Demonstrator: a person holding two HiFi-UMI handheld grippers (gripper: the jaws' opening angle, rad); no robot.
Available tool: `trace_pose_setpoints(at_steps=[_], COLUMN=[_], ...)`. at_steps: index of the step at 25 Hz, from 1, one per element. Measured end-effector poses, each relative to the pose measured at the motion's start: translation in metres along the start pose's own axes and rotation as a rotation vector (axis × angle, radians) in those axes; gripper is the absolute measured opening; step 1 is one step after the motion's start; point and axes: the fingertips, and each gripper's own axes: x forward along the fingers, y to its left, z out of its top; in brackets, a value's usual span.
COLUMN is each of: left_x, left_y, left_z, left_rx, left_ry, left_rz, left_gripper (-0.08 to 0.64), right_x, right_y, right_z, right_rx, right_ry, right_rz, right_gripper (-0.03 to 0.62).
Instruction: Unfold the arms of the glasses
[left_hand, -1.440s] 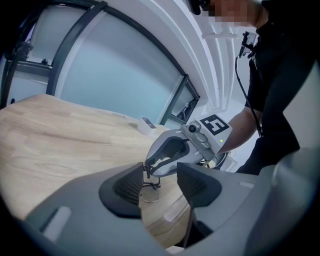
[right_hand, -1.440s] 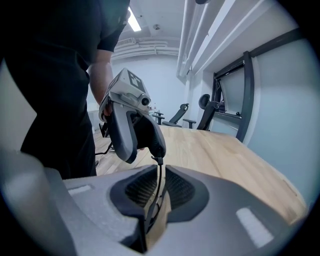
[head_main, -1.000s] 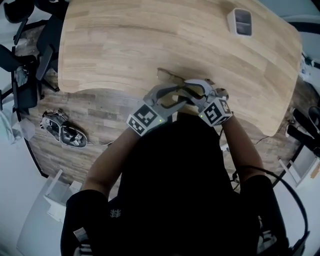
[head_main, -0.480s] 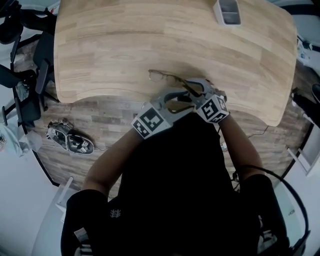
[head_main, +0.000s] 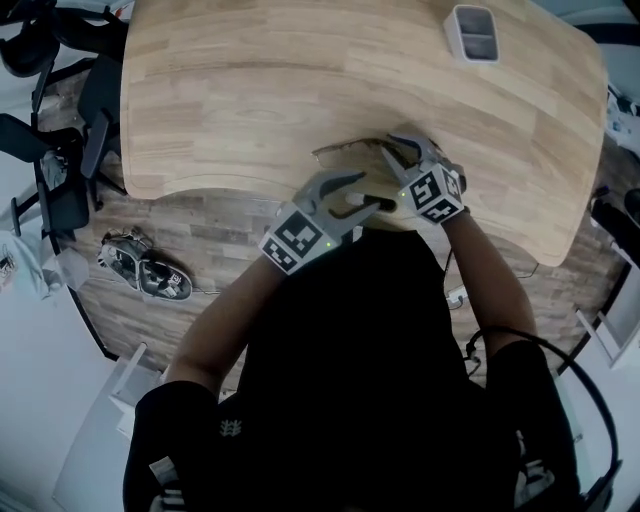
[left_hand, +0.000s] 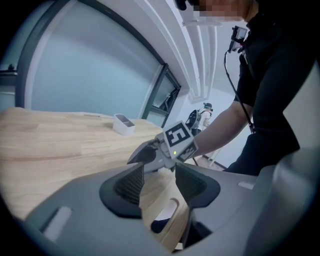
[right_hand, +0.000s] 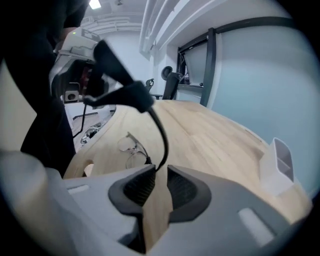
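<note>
Nearest the person, the left gripper (head_main: 362, 193) had just narrowed its jaws slightly, yet they stood released, nothing between them. The right gripper (head_main: 405, 152) had pushed from 5 o'clock of the glasses (head_main: 343, 152) round to 3 o'clock, clenched on their thin dark arm (right_hand: 163, 140), probably swinging it open above the table (head_main: 250, 90)

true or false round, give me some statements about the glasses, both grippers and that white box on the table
1. The left gripper has its jaws apart with nothing between them. True.
2. The glasses lie on the floor. False: they rest on the wooden table.
3. One glasses arm runs between the right gripper's jaws. True.
4. The white container touches the glasses. False: it stands apart, near the table's far edge.
</note>
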Motion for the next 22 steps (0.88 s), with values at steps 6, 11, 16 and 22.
trace_pose_setpoints(at_steps=[6,11,16,22], left_x=[-0.021,-0.001,0.026,0.042], left_y=[0.077,0.115,0.129,0.128], left_z=[-0.030,-0.047,-0.067,-0.079], left_rx=[-0.032,-0.054,-0.076,-0.079], left_ry=[0.108,0.211,0.310,0.363], left_rz=[0.262,0.325,0.314,0.269], left_gripper=[0.195,0.179,0.132,0.062], right_x=[0.014,0.002,-0.007,-0.011], right_y=[-0.042,-0.014,0.008,0.001], right_z=[0.012,-0.013,-0.025,-0.026], right_rx=[0.097,0.221,0.287,0.290], right_ry=[0.008,0.041,0.044,0.055], right_rz=[-0.104,-0.078,-0.064,-0.086], right_gripper=[0.064,0.064,0.064,0.064])
